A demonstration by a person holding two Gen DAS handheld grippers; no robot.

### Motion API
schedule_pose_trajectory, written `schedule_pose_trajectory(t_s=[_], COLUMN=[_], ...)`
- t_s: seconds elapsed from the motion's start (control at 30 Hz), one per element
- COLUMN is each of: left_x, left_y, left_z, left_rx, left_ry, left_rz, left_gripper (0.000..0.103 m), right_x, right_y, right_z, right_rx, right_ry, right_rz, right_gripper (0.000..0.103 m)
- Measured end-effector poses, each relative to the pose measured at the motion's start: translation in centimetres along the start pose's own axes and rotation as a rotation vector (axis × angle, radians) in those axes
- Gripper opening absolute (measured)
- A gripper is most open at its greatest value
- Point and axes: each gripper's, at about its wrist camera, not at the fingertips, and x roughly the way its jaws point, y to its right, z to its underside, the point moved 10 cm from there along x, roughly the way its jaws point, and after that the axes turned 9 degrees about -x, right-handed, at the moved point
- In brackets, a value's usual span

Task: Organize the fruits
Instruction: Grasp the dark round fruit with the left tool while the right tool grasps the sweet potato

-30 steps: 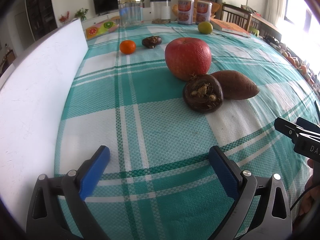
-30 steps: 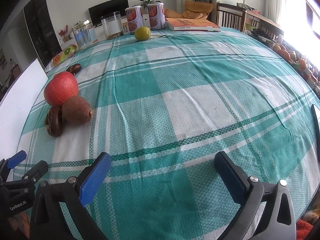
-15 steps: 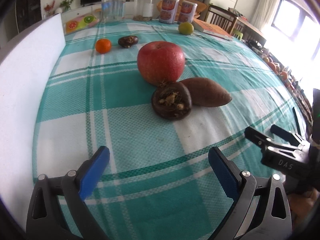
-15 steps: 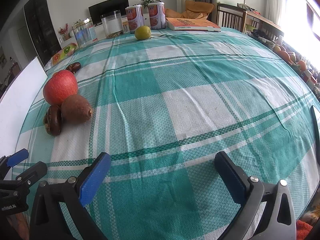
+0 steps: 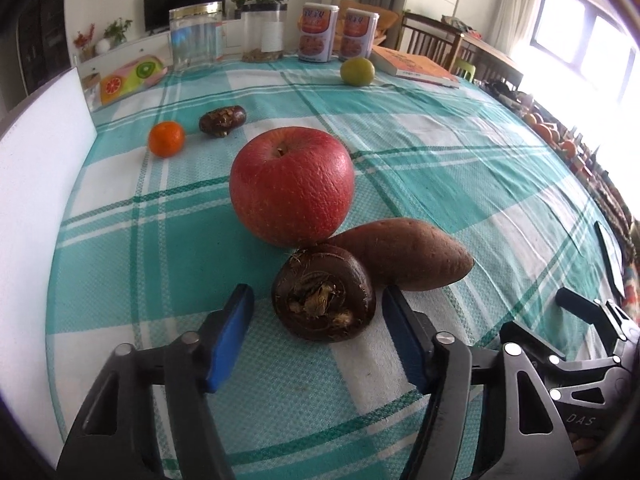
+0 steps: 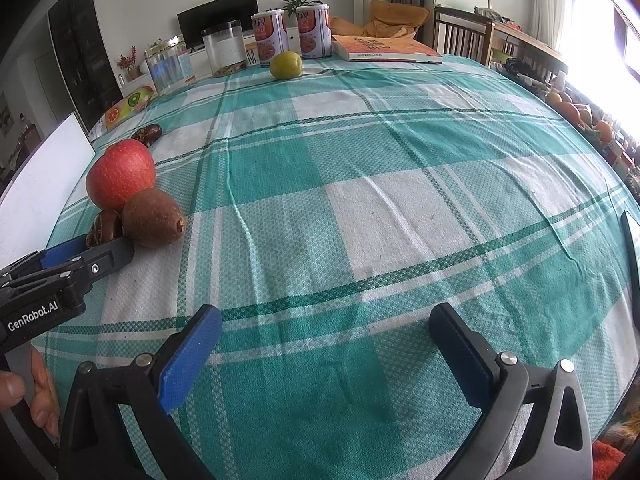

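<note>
My left gripper [image 5: 318, 320] is open, its blue pads either side of a dark brown water chestnut [image 5: 323, 293] on the checked cloth, not touching it. Behind it lie a sweet potato [image 5: 400, 254] and a big red apple [image 5: 292, 186]. Farther back are a small orange [image 5: 166, 139], a second water chestnut [image 5: 222, 120] and a green citrus fruit [image 5: 357, 72]. My right gripper [image 6: 326, 344] is open and empty over bare cloth; in its view the apple [image 6: 120, 174], sweet potato [image 6: 154, 218] and left gripper [image 6: 76, 256] are at the left.
A white board [image 5: 36, 184] stands along the table's left edge. At the far end stand two glass jars [image 5: 195, 40], two cans [image 5: 319, 32], a book [image 5: 416, 66] and a fruit-print pouch [image 5: 130, 76]. A phone [image 5: 610, 258] lies at the right edge.
My left gripper has moved forward until its pads flank the near water chestnut, and the jaws have narrowed. My right gripper has stayed about where it was.
</note>
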Motion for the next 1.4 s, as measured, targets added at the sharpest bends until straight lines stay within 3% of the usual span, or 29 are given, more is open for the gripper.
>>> schedule_pose_trajectory(t_s=[0.07,0.27,0.47,0.57,0.7,0.93,0.97,1.0,1.07,1.1,1.2,1.33,1.4], left_x=[-0.2,-2.4,-4.7,-4.4,-4.3,-4.4,-4.3,-4.3,-4.2,-4.3,-5.0,-6.6,-7.4], left_y=[0.1,-1.0,-1.5,-1.9,-2.2,-2.0,-1.9,-1.8,-1.7,-1.6,-1.5,-1.5,-1.5], left_z=[0.0,1.6,4.4,5.2,5.4,5.0,5.0,5.0,5.0,5.0,5.1,5.5,5.9], left_rx=[0.003,-0.032,0.016,0.029,0.020,0.019,0.020,0.022,0.015,0.004,-0.004,-0.030,-0.047], left_ry=[0.001,-0.054,-0.113,-0.103,-0.079,-0.060,-0.057,-0.056,-0.056,-0.058,-0.058,-0.057,-0.059], left_rz=[0.009,-0.011,-0.047,-0.073,-0.072,-0.051,-0.045,-0.041,-0.036,-0.023,-0.007,0.023,0.042], left_gripper=[0.051,0.051,0.051,0.053,0.067,0.067,0.065,0.053,0.050,0.050,0.050,0.050,0.050], right_x=[0.0,0.0,0.0,0.0,0.0,0.1,0.1,0.1,0.0,-0.1,-0.6,-0.6,0.4], right_y=[0.0,-0.1,0.0,-0.1,-0.1,-0.1,-0.1,-0.1,-0.1,-0.1,-1.9,-8.1,-11.0], right_z=[0.0,0.0,0.0,0.0,0.0,0.0,0.0,0.0,-0.1,-0.2,-2.0,-5.4,-6.2], right_rx=[0.000,0.000,-0.001,-0.001,0.000,-0.002,-0.002,-0.001,0.007,0.021,0.019,-0.207,-0.324], right_ry=[0.000,0.000,-0.001,-0.001,-0.001,-0.002,-0.002,-0.002,0.004,0.010,0.044,-0.033,-0.107], right_rz=[0.000,0.000,0.002,0.001,0.001,0.003,0.003,0.003,-0.008,-0.034,-0.218,-0.403,-0.428], right_gripper=[0.103,0.103,0.103,0.103,0.103,0.103,0.103,0.103,0.103,0.103,0.103,0.103,0.098])
